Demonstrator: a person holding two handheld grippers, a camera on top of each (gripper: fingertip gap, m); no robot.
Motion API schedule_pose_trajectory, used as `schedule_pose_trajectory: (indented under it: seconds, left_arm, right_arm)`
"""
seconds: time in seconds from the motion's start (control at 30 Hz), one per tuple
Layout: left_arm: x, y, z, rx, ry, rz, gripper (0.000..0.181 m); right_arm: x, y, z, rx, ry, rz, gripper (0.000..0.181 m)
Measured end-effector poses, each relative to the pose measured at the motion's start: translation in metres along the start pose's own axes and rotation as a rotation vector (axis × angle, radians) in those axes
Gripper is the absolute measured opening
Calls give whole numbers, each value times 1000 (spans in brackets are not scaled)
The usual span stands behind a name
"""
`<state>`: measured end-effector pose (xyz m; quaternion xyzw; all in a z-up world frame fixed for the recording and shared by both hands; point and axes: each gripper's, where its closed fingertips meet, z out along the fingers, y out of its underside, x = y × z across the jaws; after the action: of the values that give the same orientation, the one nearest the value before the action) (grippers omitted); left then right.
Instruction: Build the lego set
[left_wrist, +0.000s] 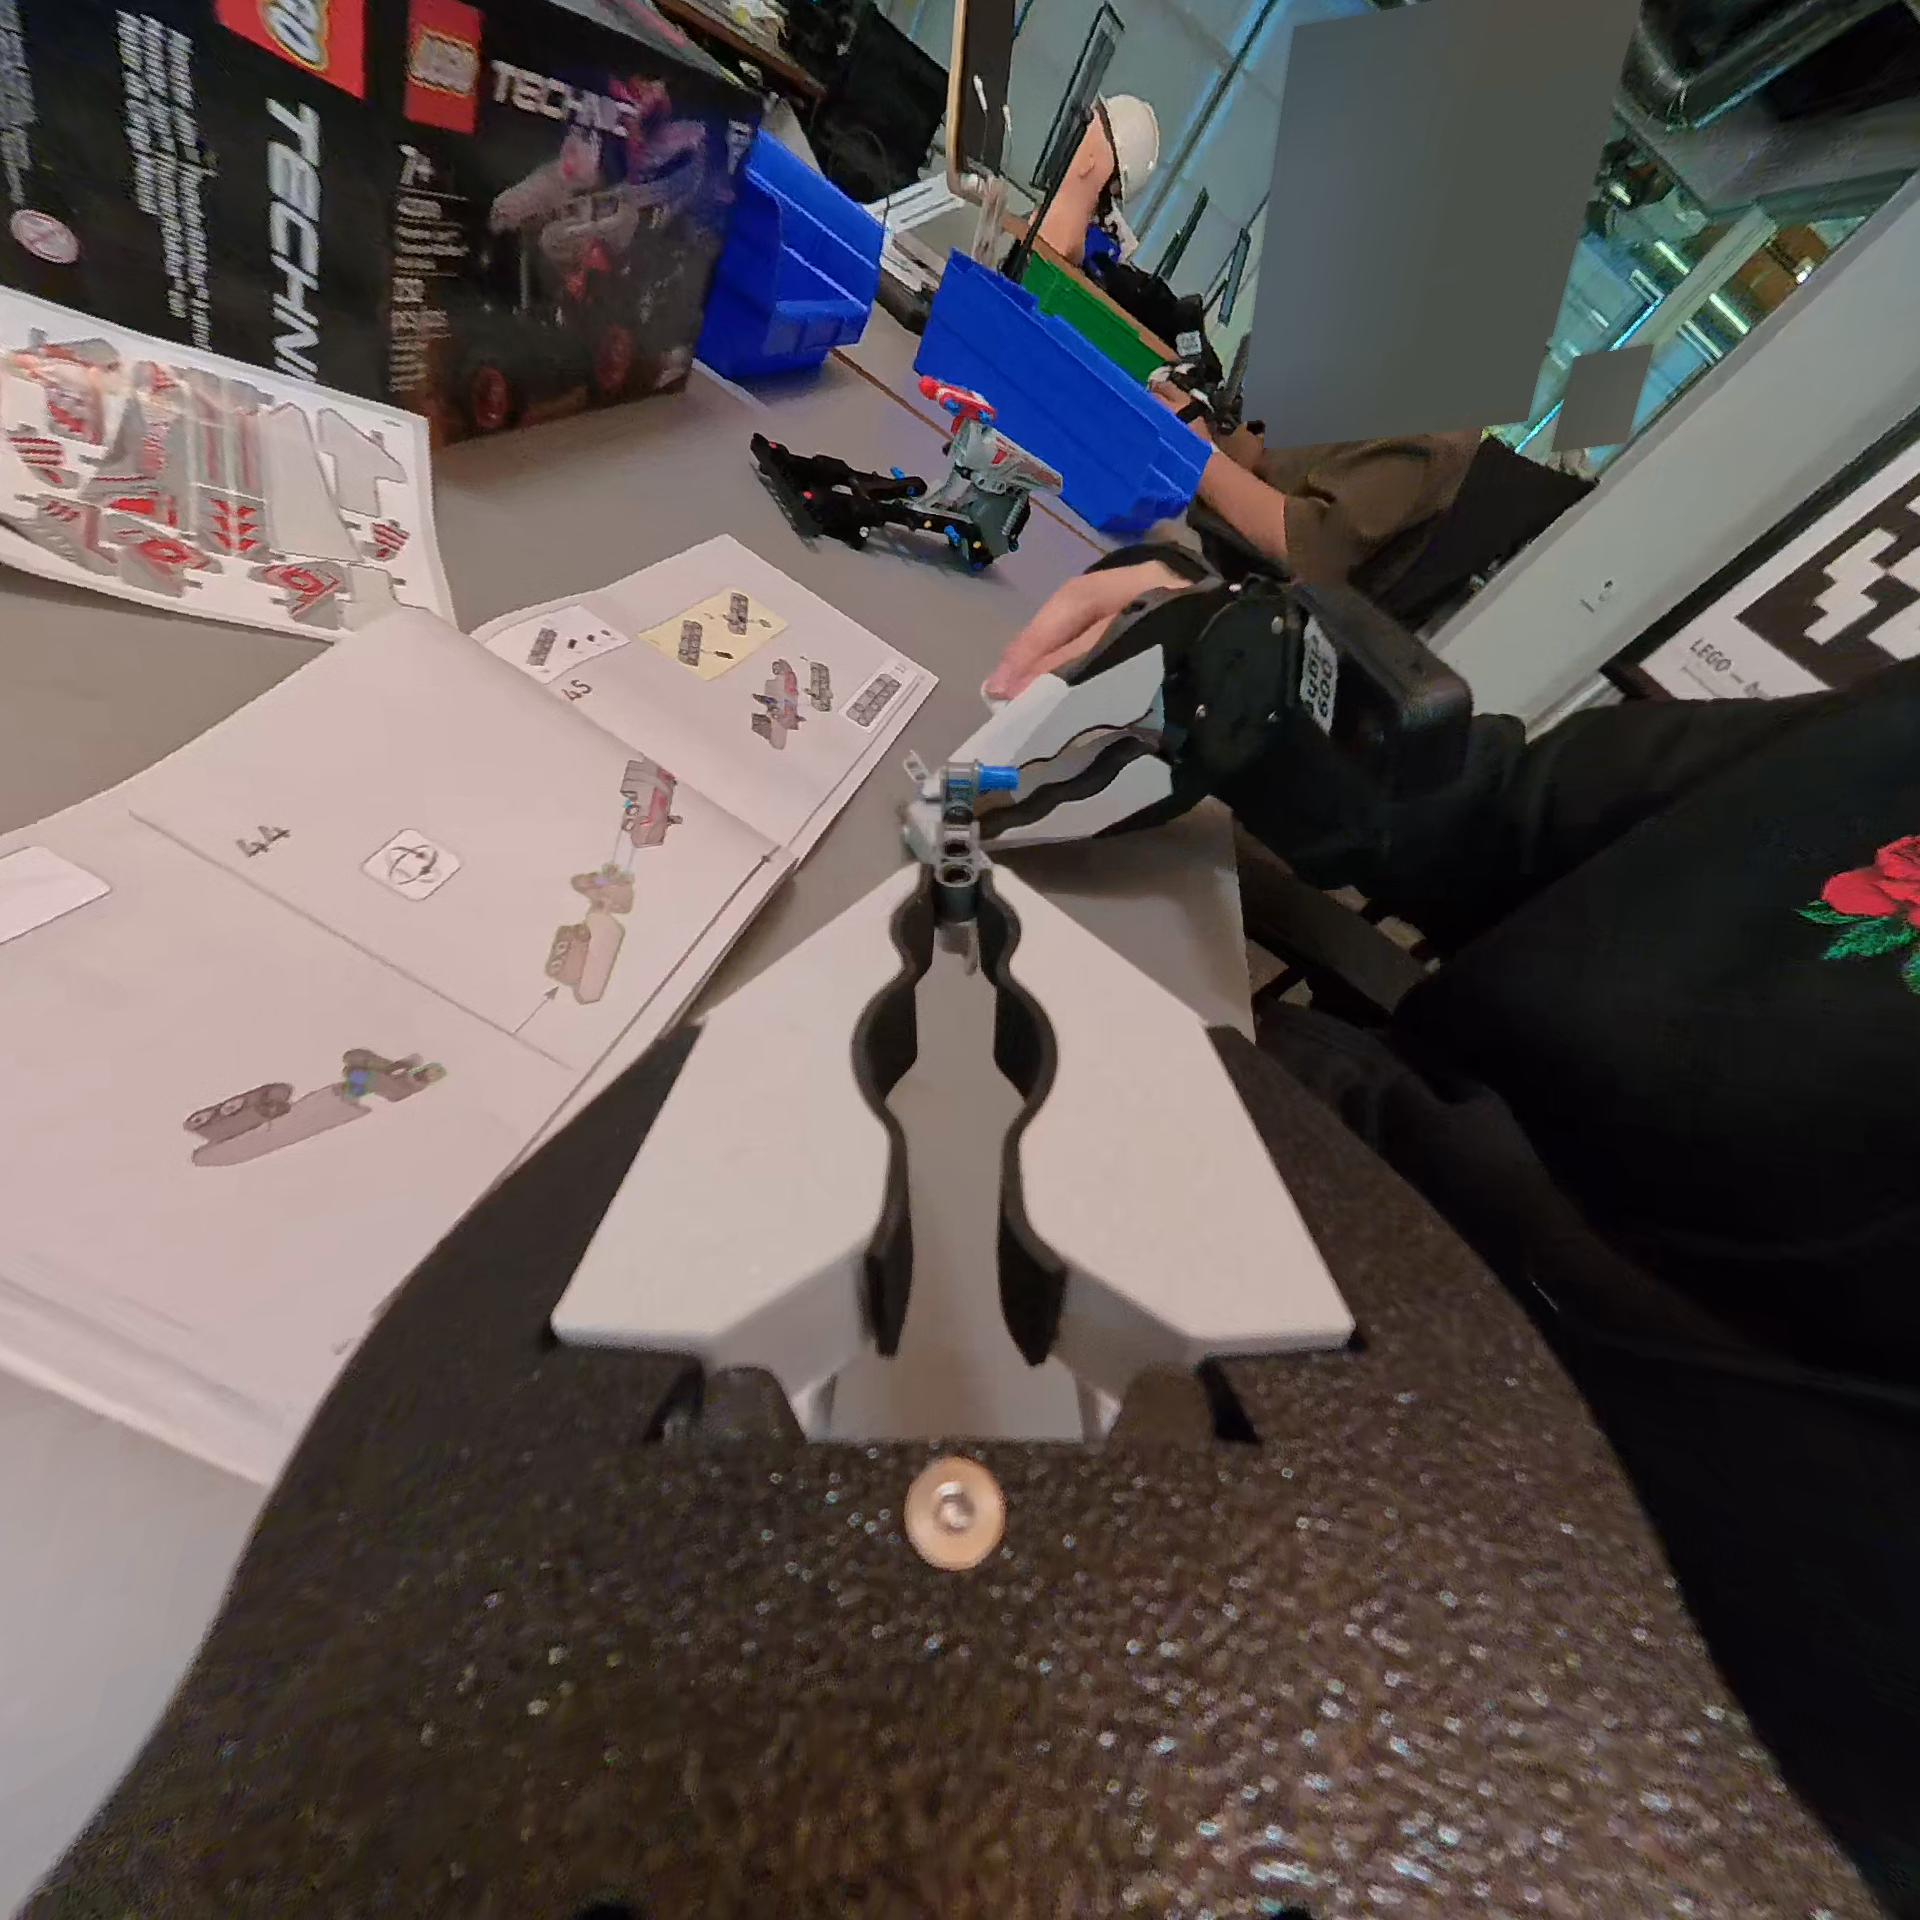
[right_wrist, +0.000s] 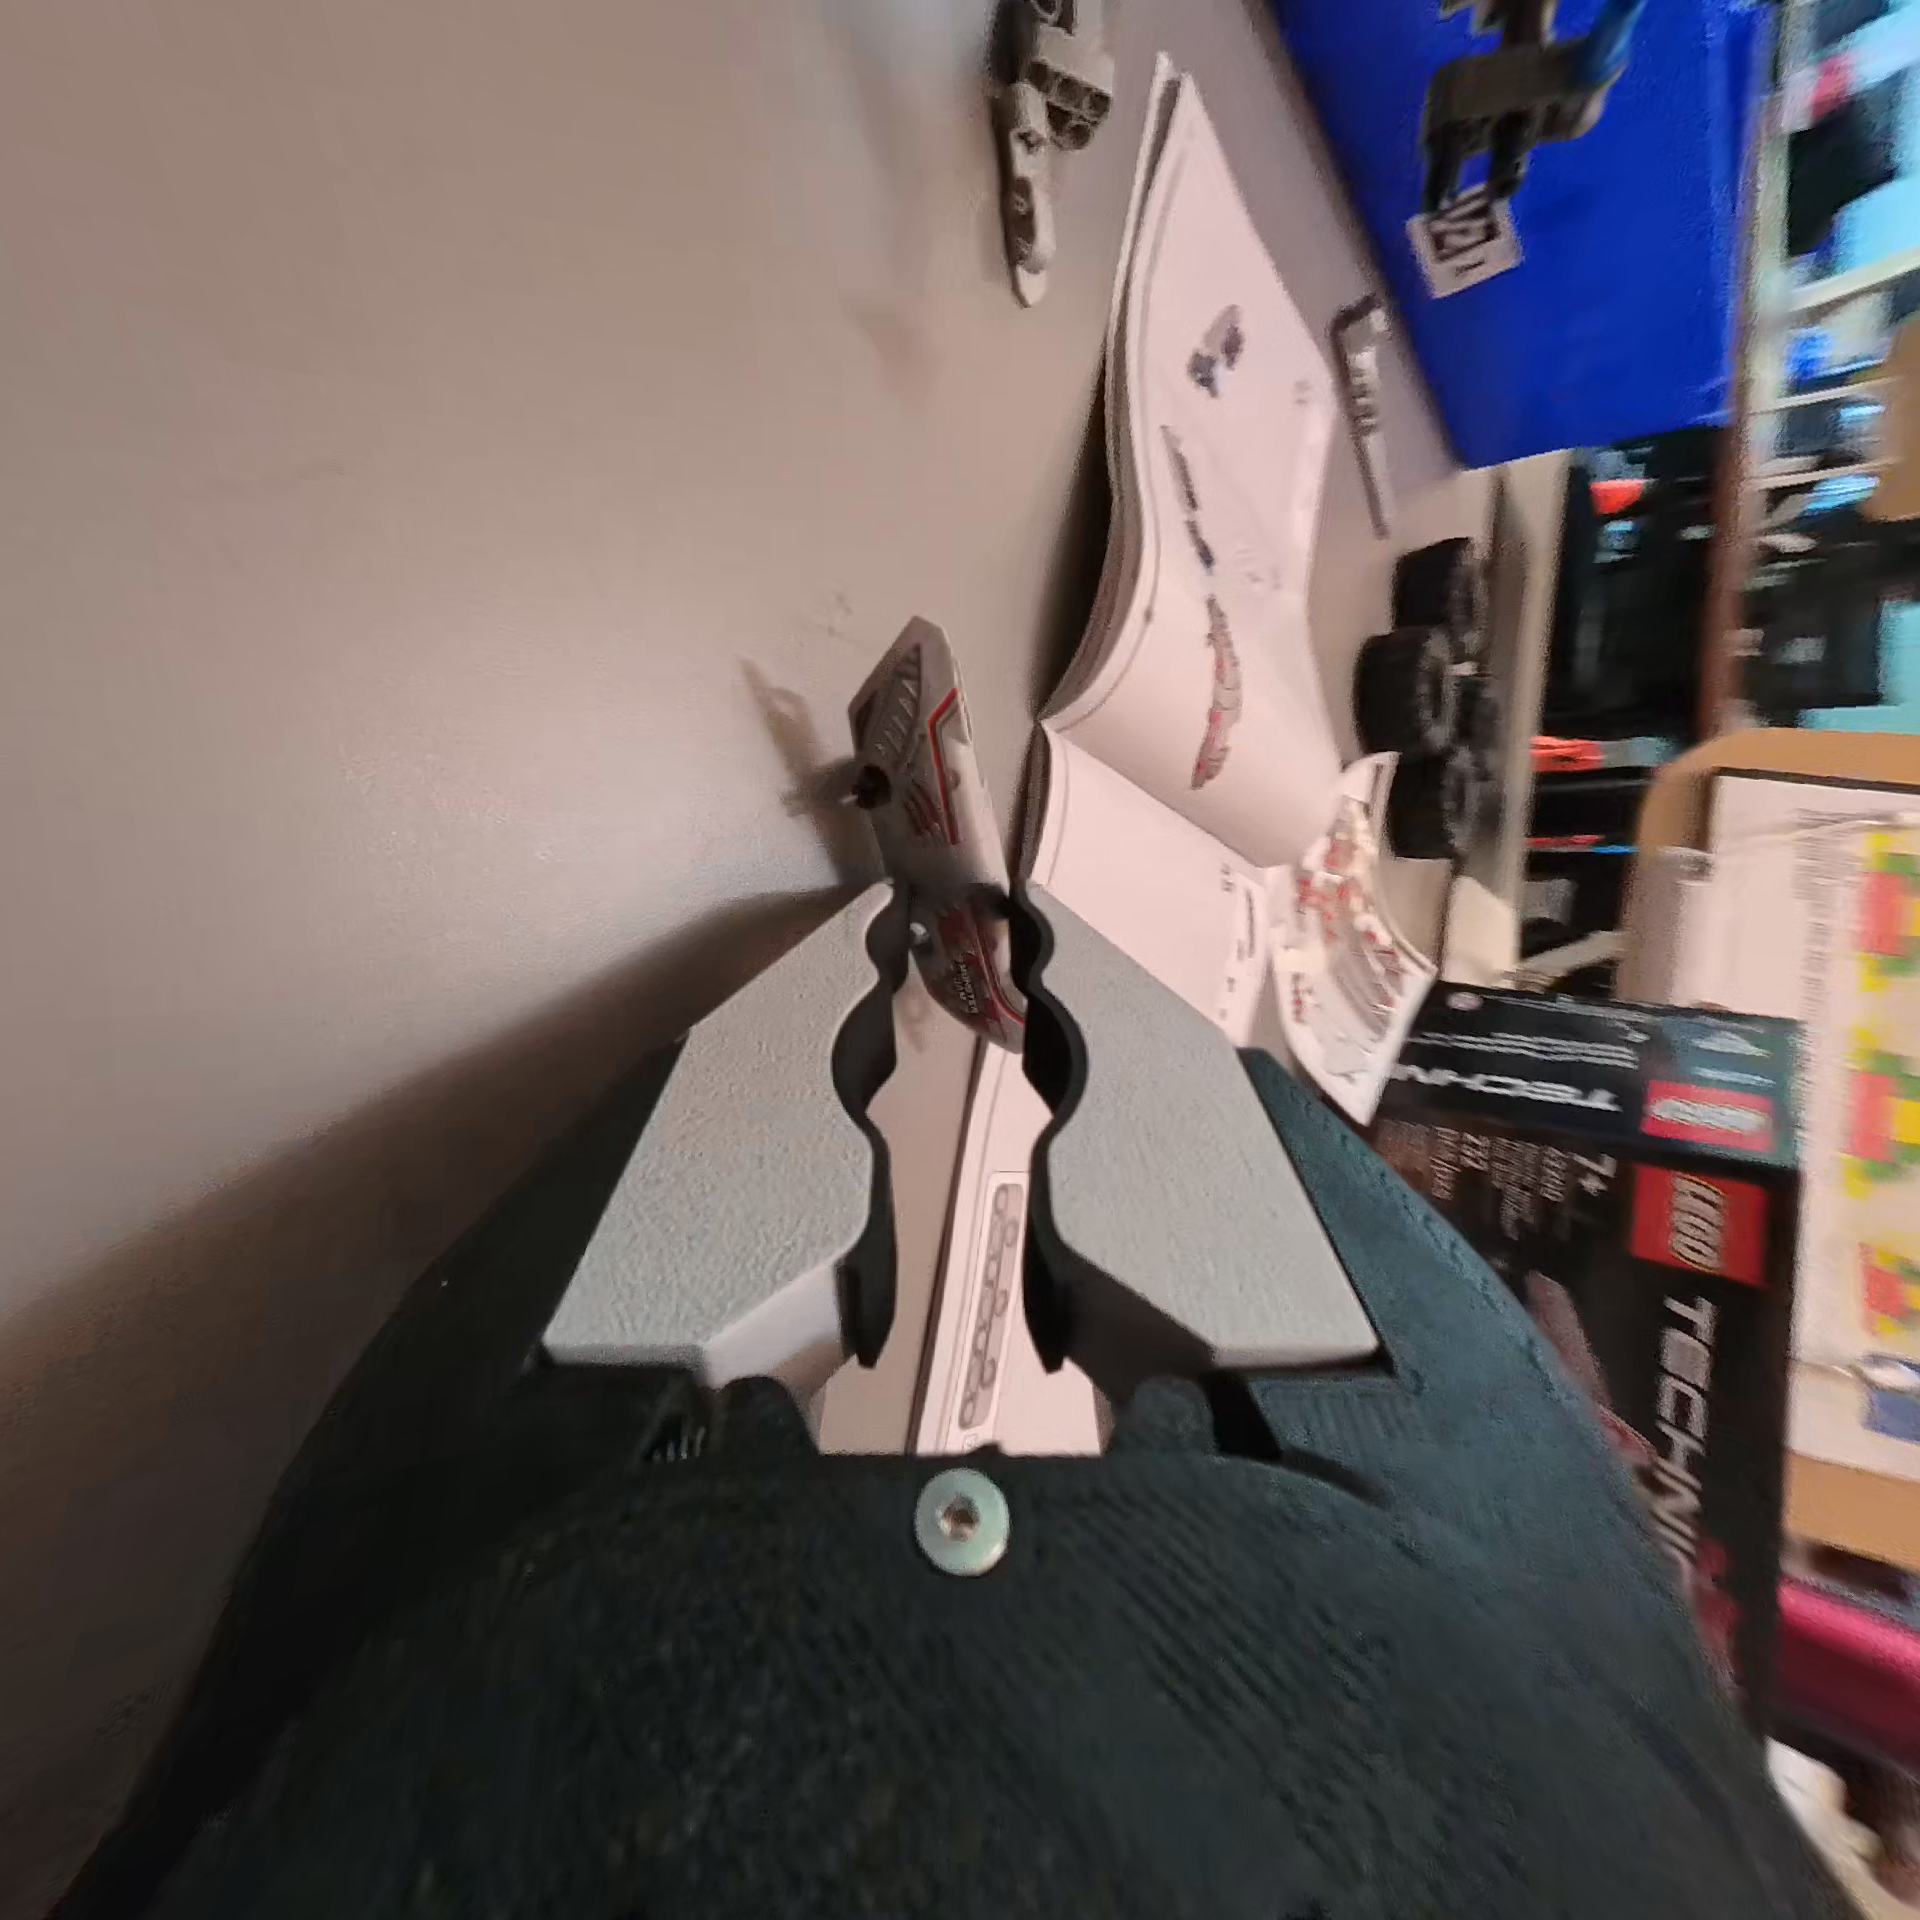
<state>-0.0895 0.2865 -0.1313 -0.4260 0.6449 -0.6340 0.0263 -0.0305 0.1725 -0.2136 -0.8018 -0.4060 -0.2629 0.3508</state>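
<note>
- The left gripper pinches a small grey connector piece at its very tips; the piece juts out past the fingers, a blue pin on its side.
- The right gripper clamps the lower end of a grey stickered panel; the rest of the panel rises beyond the fingertips.
- My judgement: the build is midway; a partly built chassis lies well beyond the left fingers, and the two held parts look not yet joined.
- Only the right wrist view shows loose black wheels to the right of its fingers, presumably still unfitted.
- Only the left wrist view shows the open instruction booklet pages plainly, left of its fingers, and the right gripper from outside.
</note>
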Motion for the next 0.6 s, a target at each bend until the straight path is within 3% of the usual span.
schedule_pose_trajectory:
  seconds: [0.03, 0.13, 0.37, 0.6]
  left_arm:
    - [2, 2, 5, -15, 4, 7, 5]
    - [6, 8, 18, -57, 11, 21, 5]
    - [9, 24, 41, -141, 16, 45, 5]
    - [1, 35, 52, -174, -11, 18, 5]
  right_arm:
    - [0, 0, 1, 1, 47, -12, 17]
    - [0, 0, 2, 10, 107, -10, 21]
    - [-6, -1, 0, 24, -11, 37, 30]
    - [-2, 1, 4, 10, -15, 80, 30]
